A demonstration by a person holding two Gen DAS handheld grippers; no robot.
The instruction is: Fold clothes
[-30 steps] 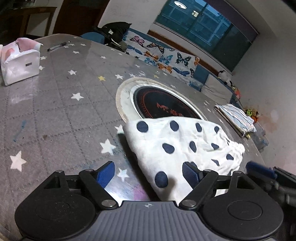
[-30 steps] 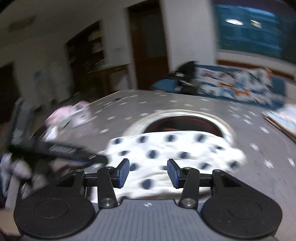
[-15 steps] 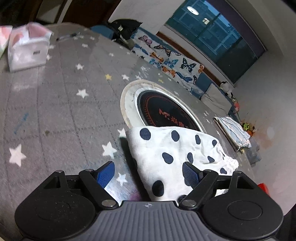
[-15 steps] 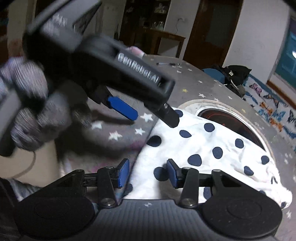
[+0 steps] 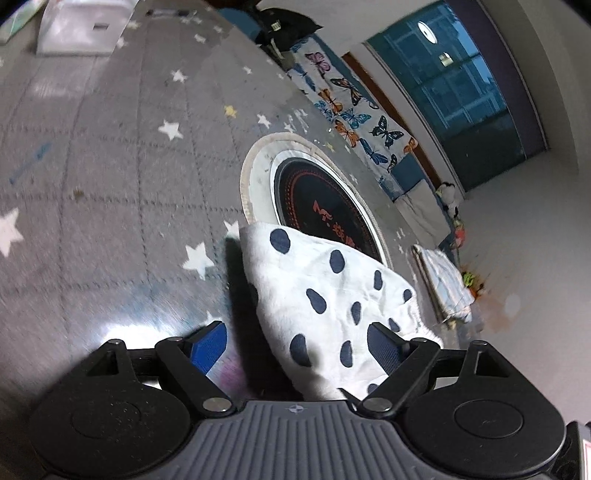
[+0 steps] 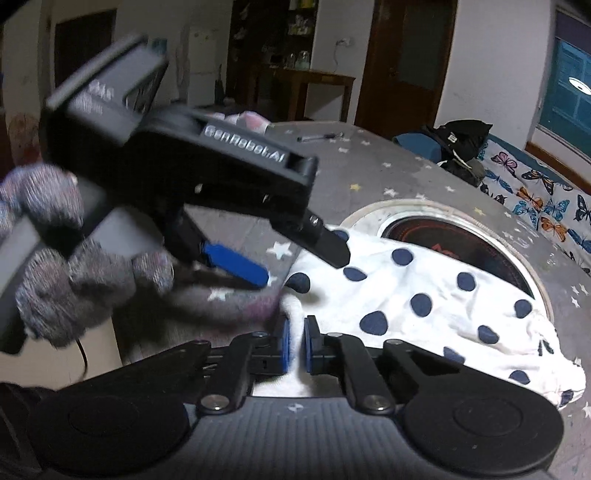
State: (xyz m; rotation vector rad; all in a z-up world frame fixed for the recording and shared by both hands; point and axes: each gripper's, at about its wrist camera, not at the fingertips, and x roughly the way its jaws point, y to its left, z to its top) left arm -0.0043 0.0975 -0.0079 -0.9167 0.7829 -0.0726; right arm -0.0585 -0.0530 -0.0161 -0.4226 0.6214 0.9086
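Just one dotted garment, two grippers.

Soft, crinkled white cloth with navy dots. Grey starred table cover, glossy where light caught it. Dark, glassy hob disc. Matt black plastic gripper arms with ribbed blue pads. Fuzzy speckled knit glove. Brown wooden side table.

I saw a grey star-print table bearing the dotted garment, a folded striped cloth, a white box and a pen.
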